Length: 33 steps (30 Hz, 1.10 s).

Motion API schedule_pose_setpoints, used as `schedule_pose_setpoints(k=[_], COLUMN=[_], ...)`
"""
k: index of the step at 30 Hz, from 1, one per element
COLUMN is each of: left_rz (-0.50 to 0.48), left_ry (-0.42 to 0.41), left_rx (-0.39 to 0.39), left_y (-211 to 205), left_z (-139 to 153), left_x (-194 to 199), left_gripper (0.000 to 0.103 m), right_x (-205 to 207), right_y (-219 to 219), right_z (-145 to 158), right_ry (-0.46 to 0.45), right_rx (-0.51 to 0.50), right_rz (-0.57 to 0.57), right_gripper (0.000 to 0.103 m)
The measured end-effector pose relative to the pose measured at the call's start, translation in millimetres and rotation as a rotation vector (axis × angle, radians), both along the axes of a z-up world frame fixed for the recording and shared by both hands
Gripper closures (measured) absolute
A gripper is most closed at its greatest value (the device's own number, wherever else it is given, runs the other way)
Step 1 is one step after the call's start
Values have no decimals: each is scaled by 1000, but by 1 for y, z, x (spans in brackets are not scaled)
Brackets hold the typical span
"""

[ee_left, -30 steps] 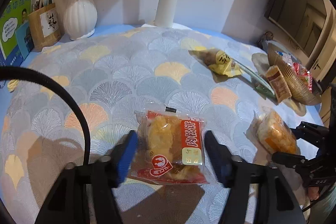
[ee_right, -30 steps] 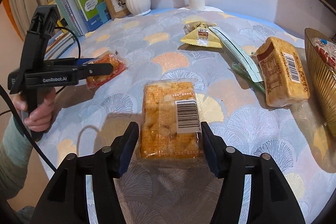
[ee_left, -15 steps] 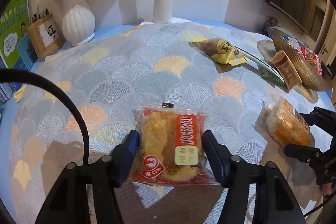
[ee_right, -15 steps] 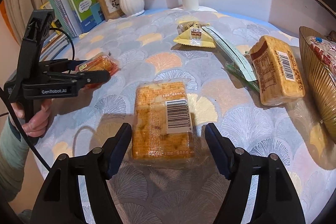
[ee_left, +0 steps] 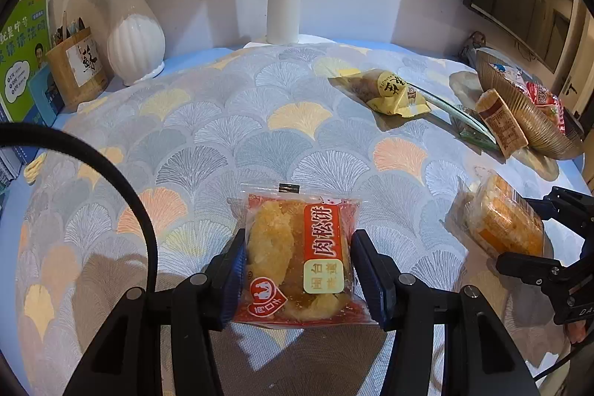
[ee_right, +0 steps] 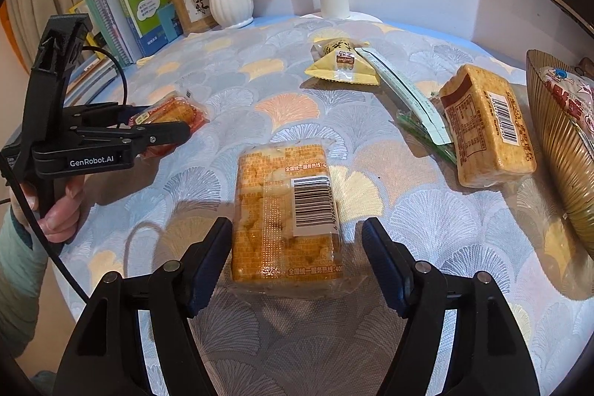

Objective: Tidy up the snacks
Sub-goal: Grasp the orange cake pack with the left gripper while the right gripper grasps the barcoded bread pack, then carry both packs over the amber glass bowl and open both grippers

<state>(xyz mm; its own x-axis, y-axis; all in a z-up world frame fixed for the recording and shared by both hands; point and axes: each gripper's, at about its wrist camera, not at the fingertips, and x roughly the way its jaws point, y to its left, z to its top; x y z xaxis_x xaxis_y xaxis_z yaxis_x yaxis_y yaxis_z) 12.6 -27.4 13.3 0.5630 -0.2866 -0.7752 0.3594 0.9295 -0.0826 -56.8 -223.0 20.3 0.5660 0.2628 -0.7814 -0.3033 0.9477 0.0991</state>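
My left gripper (ee_left: 298,275) has its pads against both sides of a red meat-floss pastry packet (ee_left: 297,258) on the tablecloth. The same packet (ee_right: 169,117) shows between the left gripper's fingers (ee_right: 163,132) in the right wrist view. My right gripper (ee_right: 295,264) is open around an orange cake packet with a barcode (ee_right: 286,210), with gaps on both sides. That packet (ee_left: 505,225) also shows at the right of the left wrist view. A woven basket (ee_right: 557,143) with snack bags stands at the right.
A brown cake packet (ee_right: 486,132), a long green-white sachet (ee_right: 408,99) and a yellow triangular packet (ee_right: 343,62) lie on the table. A white vase (ee_left: 135,36), a pen holder (ee_left: 76,65), books (ee_right: 148,2) and a lamp post (ee_left: 284,6) stand at the back.
The left gripper has closed in on the red packet until its pads touch it. The right gripper has opened wider around the orange packet and drawn back slightly.
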Motion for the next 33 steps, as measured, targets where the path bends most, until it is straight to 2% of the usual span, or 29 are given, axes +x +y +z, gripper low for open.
schedule_pose_setpoints(k=[3,6,8,11,14,17,21,25,33], left_rz=[-2,-6,-23,-24,-35,-58,-118,-188,-363], left_ry=[-2,-9,-3,2,30,17,-21,-71,-153], left_rx=[-1,3,9,19,-36,-67,-88,-99,-117], left_y=[0,-1,-4,-7,-7,-15,-37,-72,-186], left_z=[0,1,1,3,9,25,52,81,139], left_x=[0,-1,-1,-1,-3,-6,-9,-6,19], left_gripper=[50,52,52,53,54,54,54,54,54], right_x=[-1,-5,-8,-15,-33,-49,-68,-82,-87], right_y=[4,9,11,-2,-23,-51,-89,-127,-195], right_z=[0,1,1,3,-1,0,21,58,125], right_ry=[-6,-20,-9,49,96,102,39,-77,-290], right_rx=[-27,-42,-39,123,345,464,488,478,399], right_rz=[-5,15,21,-4,-10,-33,-92,-156,-314], right_gripper=[38,54,55,56,57,57,59,59,59])
